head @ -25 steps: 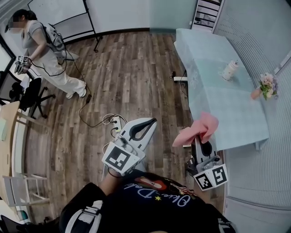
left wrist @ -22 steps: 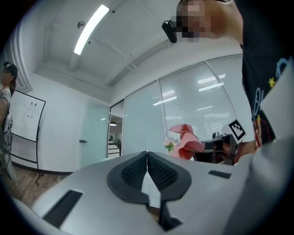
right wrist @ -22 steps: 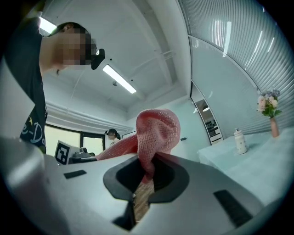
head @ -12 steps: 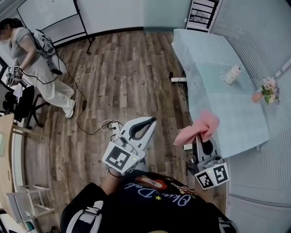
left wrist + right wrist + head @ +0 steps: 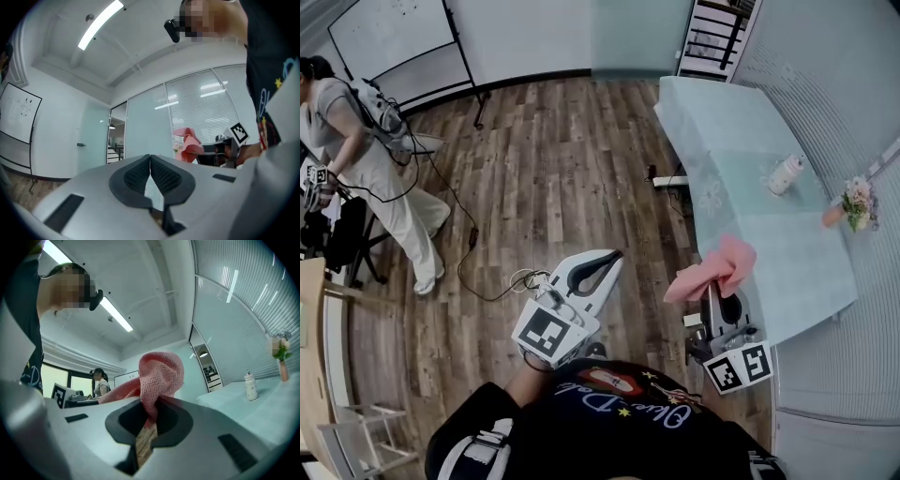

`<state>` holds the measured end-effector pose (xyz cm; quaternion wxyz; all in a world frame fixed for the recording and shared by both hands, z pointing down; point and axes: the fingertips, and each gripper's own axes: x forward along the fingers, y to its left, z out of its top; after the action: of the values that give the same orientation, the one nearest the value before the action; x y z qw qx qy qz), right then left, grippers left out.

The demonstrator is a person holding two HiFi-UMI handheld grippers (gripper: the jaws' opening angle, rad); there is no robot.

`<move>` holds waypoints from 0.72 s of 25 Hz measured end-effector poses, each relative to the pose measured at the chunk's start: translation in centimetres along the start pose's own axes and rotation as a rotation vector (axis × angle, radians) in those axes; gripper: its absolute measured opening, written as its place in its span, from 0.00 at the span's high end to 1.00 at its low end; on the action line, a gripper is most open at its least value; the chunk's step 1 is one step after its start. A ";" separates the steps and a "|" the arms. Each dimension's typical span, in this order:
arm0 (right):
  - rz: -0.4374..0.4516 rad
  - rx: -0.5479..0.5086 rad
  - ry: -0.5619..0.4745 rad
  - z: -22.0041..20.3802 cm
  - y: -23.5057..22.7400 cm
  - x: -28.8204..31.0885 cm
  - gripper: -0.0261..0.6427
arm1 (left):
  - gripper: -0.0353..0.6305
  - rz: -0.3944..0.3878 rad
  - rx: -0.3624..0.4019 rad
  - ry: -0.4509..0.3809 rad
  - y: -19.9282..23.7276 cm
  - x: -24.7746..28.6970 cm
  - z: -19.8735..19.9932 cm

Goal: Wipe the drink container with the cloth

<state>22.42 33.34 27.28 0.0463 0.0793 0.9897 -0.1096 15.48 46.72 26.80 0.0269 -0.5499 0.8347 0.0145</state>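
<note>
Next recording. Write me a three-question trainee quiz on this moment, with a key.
1. True or false: the right hand-held gripper is shut on the pink cloth.
2. Multiple choice: the left hand-held gripper is A) open and empty, B) shut and empty, C) shut on a brush.
3. Short answer: does the cloth touch the white bottle standing on the table?
Key: 1 true; 2 B; 3 no, they are well apart.
</note>
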 end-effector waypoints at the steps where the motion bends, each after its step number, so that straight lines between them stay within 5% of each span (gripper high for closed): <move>1: -0.004 0.005 -0.002 -0.1 0.1 0.4 0.94 | 0.94 -0.004 -0.003 -0.003 0.5 0.0 -0.1; 18: -0.080 0.032 0.016 -0.5 -3.1 3.1 0.94 | 0.94 -0.047 -0.068 0.011 2.8 3.3 -2.4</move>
<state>18.82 30.92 28.03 0.0329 0.0410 0.9906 -0.1265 11.58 44.67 28.96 0.0037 -0.5698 0.8208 0.0392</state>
